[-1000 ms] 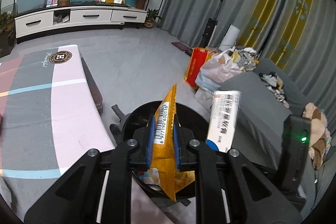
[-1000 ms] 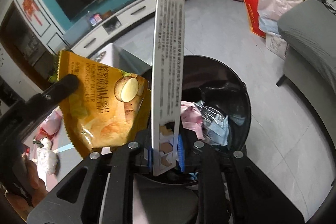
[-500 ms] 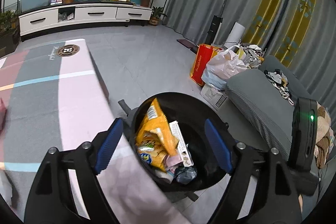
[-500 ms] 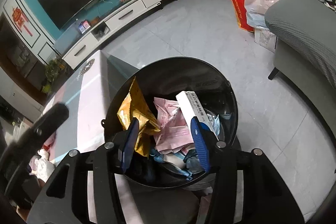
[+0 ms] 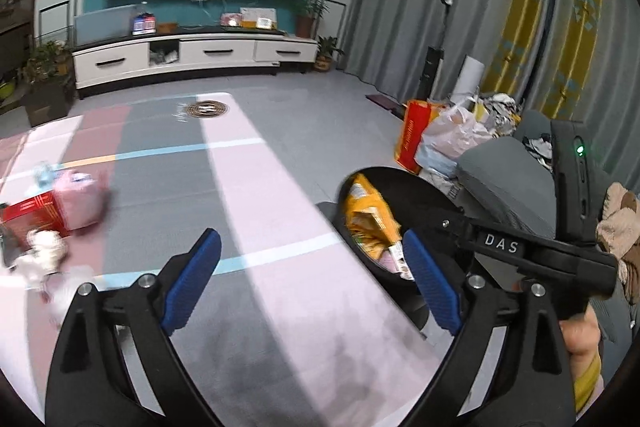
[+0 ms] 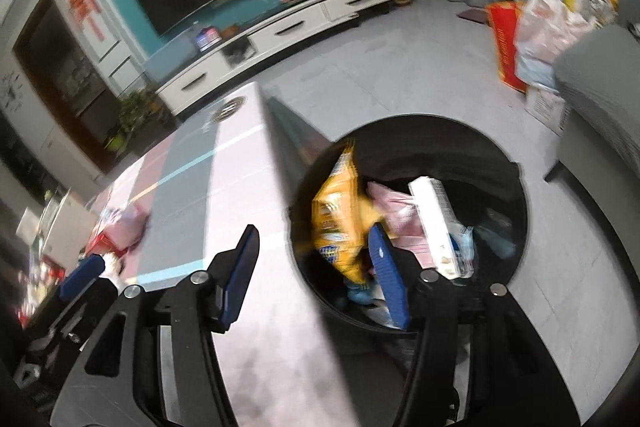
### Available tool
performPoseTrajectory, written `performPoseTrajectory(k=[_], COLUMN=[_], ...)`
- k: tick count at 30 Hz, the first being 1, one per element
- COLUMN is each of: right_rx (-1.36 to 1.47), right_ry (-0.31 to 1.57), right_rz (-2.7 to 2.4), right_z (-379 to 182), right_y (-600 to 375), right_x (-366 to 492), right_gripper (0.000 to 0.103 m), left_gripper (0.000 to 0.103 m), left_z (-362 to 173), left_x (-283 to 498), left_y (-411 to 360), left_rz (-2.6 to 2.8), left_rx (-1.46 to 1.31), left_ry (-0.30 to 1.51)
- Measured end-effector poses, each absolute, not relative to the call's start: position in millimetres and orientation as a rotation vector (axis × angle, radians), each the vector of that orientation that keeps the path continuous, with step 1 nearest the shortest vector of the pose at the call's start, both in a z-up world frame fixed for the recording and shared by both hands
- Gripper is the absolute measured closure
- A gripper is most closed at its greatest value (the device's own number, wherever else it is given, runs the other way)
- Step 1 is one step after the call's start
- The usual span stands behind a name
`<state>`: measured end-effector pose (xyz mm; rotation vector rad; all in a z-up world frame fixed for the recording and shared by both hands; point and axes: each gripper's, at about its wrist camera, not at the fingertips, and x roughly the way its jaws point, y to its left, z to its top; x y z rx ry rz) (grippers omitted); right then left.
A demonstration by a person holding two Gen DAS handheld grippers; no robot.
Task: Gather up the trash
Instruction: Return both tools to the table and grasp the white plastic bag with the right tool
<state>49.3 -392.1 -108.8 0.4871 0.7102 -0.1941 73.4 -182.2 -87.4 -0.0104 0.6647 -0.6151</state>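
Your left gripper (image 5: 312, 279) tilts down over the table (image 5: 256, 195), its blue pads (image 5: 192, 279) spread wide and still opening, with nothing between them but the striped tabletop. Your right gripper (image 6: 316, 267) also angles downward, straddling the table's right edge: its left finger sits over the tabletop and its right finger over the black trash bin (image 6: 504, 163). Its jaws are partly apart and opening, and no item is pressed between the pads.

The bin stands on the floor just beside the table's right edge. Inside it, the yellow chip bag (image 6: 340, 211) stands on end toward the left, touching a pink wrapper (image 6: 394, 211), and the white box (image 6: 436, 223) leans upright to their right. In the right wrist view, the chip bag lies just behind the right gripper's right pad, not between the jaws. In the left wrist view, the bin sits to the right of the left gripper's right finger, partly hidden by your right gripper's black body (image 5: 520, 255) and the hand (image 5: 580, 343) holding it.

More trash lies on the table's far left: a red box (image 5: 34, 215), a pink pouch (image 5: 82, 201) touching it, and crumpled white tissue (image 5: 40, 251) nearer you, all blurred. They lie well left of the left gripper's jaws, with bare tabletop between.

A grey sofa (image 5: 504, 179) stands right of the bin, with bags (image 5: 448, 139) on the floor beyond it.
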Motion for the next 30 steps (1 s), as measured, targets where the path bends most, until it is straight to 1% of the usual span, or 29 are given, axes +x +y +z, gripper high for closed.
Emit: performPoseTrajectory(k=[8, 13, 17, 20, 21, 22, 30], right_rx=[0.384, 0.297, 0.189, 0.129, 0.115, 0.106, 0.074], right_ry=[0.749, 0.775, 0.8, 0.822, 0.828, 0.83, 0.854], right_rz=[0.028, 0.177, 0.277, 0.321, 0.33, 0.331, 0.326], right_z=[-109, -113, -118, -125, -128, -130, -144], right_y=[-311, -249, -194, -162, -152, -145, -112], right_x=[84, 107, 122, 131, 134, 138, 162], right_gripper=[0.046, 0.046, 0.046, 0.045, 0.04, 0.038, 0.038], left_gripper=[0.007, 0.007, 0.007, 0.007, 0.007, 0.007, 0.007], left_z=[-76, -86, -95, -102, -105, -107, -120], left_x=[83, 105, 111, 112, 113, 114, 125], left_y=[-72, 28, 84, 100, 104, 108, 119], left_rz=[-0.414, -0.173, -0.044, -0.001, 0.003, 0.0, -0.003], left_rx=[-0.066, -0.25, -0.329, -0.326, -0.327, -0.332, -0.362], left_ry=[0.614, 0.634, 0.658, 0.678, 0.688, 0.701, 0.739])
